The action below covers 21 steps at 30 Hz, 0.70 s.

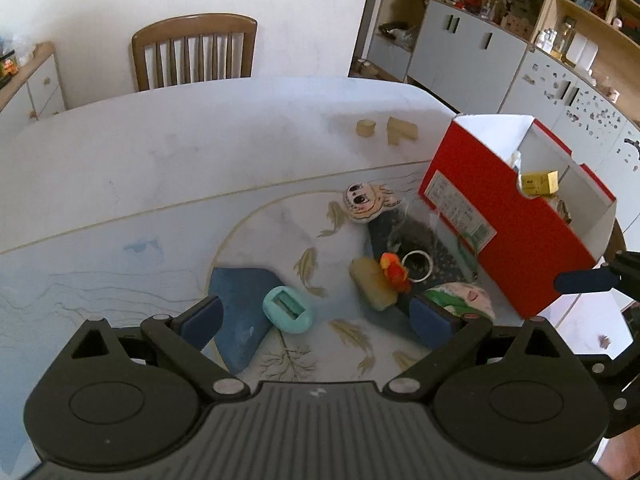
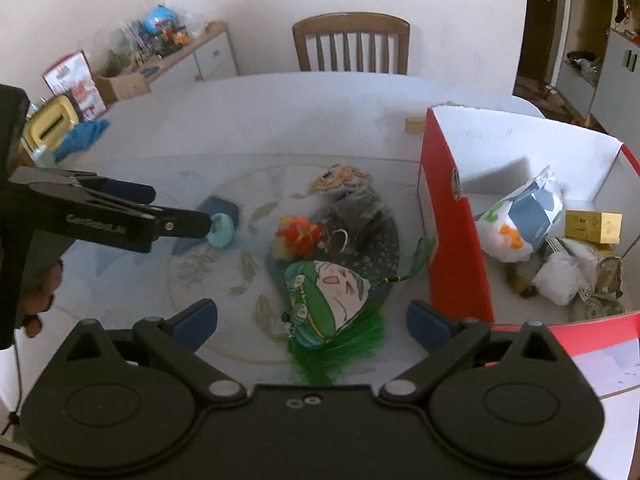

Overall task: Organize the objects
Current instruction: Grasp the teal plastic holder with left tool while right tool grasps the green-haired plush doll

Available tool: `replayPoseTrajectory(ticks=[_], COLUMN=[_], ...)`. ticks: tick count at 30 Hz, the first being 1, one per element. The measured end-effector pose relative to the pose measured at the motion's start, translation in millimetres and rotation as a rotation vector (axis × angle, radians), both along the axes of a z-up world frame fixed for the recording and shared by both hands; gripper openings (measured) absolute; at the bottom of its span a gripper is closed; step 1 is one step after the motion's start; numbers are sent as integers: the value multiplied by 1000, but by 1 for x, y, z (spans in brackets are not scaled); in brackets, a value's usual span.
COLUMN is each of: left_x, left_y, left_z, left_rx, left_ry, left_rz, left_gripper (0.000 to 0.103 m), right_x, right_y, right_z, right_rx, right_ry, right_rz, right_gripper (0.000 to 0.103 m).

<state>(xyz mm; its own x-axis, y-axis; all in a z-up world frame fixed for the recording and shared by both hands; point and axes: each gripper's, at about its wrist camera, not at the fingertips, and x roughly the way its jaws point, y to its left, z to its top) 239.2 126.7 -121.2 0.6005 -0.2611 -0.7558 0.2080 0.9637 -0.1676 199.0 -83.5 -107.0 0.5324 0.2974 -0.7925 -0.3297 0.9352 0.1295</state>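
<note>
- The left gripper [image 1: 316, 318] hovers over the table [image 1: 160, 152] with its fingers spread wide and nothing between them; in the right wrist view its tips reach the teal oval piece.
- A blue cloth [image 1: 244, 304] lies toward the table's near left part, with the teal oval piece [image 1: 288, 309] resting on its right edge.
- In the middle of the table's round printed pattern, a tan pouch [image 1: 374, 284] touches an orange-red flower trinket [image 1: 394, 268], and a white ring [image 1: 417, 266] sits just beside it on a dark speckled cloth [image 2: 384, 240].
- A big-eyed cartoon face cushion [image 1: 366, 203] lies farther back, at the far edge of the dark cloth.
- Two wooden blocks [image 1: 390, 130] stand near the table's far right edge.
- The right gripper [image 2: 312, 328] has its fingers wide apart, holding nothing, straddling a green-hatted face cushion [image 2: 330, 300] with a green tassel, which lies on the near side of the dark cloth.
- The red box [image 2: 456, 248] stands open at the table's right edge, holding a white packet [image 2: 520, 224], a yellow carton [image 2: 594, 226] and other small items.
</note>
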Motion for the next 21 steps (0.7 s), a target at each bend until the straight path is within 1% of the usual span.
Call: replayPoseTrajectory(ticks=[5, 6, 8, 9, 12, 17, 21], left_x=[7, 8, 10, 11, 15, 23, 24], left_y=[1, 1, 1, 1, 0, 0, -4], left_z=[-16, -19, -25, -28, -37, -50, -54], left_rx=[-1, -6, -6, 2, 36, 64, 79], left_ry=[9, 8, 4, 0, -6, -9, -36], left_rz=[-29, -41, -46, -44, -41, -52, -83], left_gripper=[100, 100, 100, 100, 100, 100, 100], right_x=[8, 9, 10, 11, 16, 29, 34], right_y=[9, 11, 18, 21, 26, 25, 25], right_z=[-13, -15, -17, -18, -21, -30, -38], right_rx=[-26, -37, -64, -71, -89, -93, -97], right_ry=[17, 13, 1, 6, 4, 24, 31], right_rz=[-8, -16, 6, 17, 15, -43, -68], right_gripper=[101, 101, 101, 99, 98, 98, 97])
